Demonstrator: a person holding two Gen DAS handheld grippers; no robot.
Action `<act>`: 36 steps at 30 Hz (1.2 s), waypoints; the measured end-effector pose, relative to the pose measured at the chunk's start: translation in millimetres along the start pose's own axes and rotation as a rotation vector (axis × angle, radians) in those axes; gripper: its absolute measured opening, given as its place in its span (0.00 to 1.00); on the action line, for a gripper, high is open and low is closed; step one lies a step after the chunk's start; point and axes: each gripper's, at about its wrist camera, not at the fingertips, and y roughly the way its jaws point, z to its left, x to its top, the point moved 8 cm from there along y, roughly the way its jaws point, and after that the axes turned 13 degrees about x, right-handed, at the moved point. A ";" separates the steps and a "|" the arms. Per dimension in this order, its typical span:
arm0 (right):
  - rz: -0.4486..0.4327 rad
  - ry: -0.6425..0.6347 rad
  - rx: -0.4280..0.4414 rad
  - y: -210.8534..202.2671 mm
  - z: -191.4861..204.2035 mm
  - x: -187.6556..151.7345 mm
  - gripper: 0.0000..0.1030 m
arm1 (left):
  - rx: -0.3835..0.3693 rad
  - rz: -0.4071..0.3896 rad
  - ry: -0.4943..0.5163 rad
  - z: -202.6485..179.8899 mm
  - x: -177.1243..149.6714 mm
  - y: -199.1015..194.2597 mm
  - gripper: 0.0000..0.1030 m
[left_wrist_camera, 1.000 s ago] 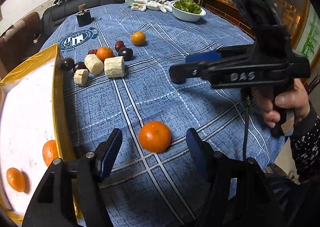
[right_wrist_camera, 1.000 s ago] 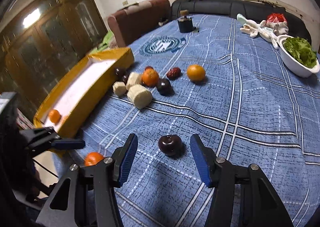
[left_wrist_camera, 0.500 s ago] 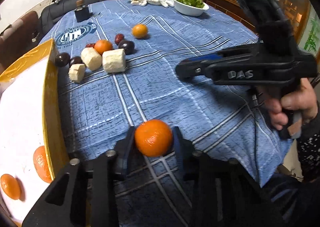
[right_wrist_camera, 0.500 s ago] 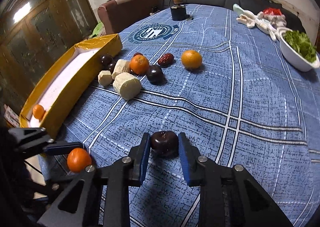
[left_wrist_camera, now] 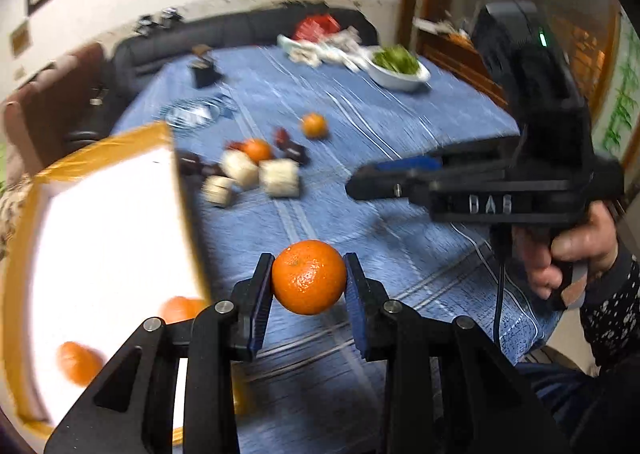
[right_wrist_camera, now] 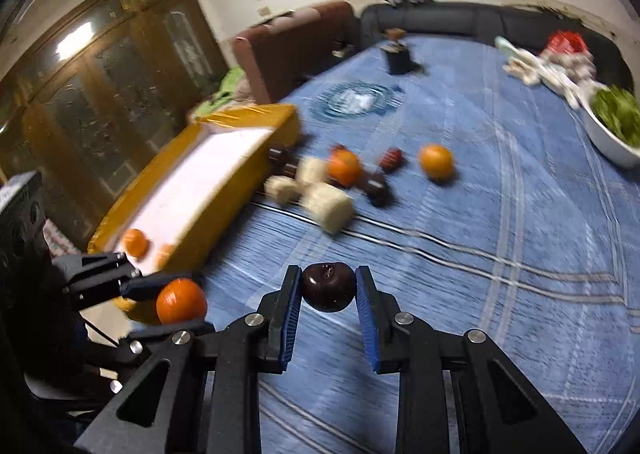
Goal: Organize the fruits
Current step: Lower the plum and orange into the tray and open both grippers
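A round table under a blue checked tablecloth (left_wrist_camera: 420, 126) fills both wrist views, with a dark sofa curving behind it at the top of each frame and wooden glass-door cabinets at upper left in the right wrist view.

At lower centre of the left wrist view the left gripper (left_wrist_camera: 309, 286) has its blue pads clamped on a mandarin (left_wrist_camera: 309, 277), held clear of the cloth. A yellow-walled box (left_wrist_camera: 186, 190) with a white floor takes up the left side of that frame, and two more mandarins (left_wrist_camera: 76, 362) lie inside it.

At lower centre of the right wrist view the right gripper (right_wrist_camera: 328, 294) is clamped on a dark plum (right_wrist_camera: 328, 286), also clear of the cloth.

Mid-frame, just beside the box's far end, sits a blurred cluster: pale cut chunks (right_wrist_camera: 328, 206), an orange fruit (right_wrist_camera: 344, 168), dark plums and a red date. One mandarin (right_wrist_camera: 436, 161) lies apart to the right. A white bowl of greens (right_wrist_camera: 612, 126) stands at the right edge.
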 end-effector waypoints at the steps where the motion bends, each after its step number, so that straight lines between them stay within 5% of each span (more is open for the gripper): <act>1: -0.004 -0.022 0.016 5.0 11.6 4.1 0.26 | 0.021 -0.013 -0.019 10.3 0.6 -6.2 0.31; 11: 0.030 -0.174 0.169 64.2 112.3 22.5 0.26 | 0.269 0.019 -0.176 115.7 -36.4 -23.9 0.31; 19: 0.129 -0.222 0.199 110.8 147.5 9.1 0.27 | 0.318 0.094 -0.251 150.4 -70.8 -9.8 0.31; 23: 0.146 -0.211 0.205 122.0 150.5 8.0 0.31 | 0.348 0.106 -0.248 152.4 -72.2 -7.9 0.31; 25: 0.136 -0.186 0.220 122.3 148.1 12.5 0.41 | 0.348 0.108 -0.251 153.8 -72.5 -8.6 0.33; 29: 0.093 -0.169 0.217 108.4 136.3 21.0 0.49 | 0.378 0.082 -0.252 156.9 -65.8 -12.1 0.54; 36: 0.007 -0.087 0.104 66.4 67.4 30.6 0.51 | 0.323 0.047 -0.220 139.9 -47.8 -15.1 0.55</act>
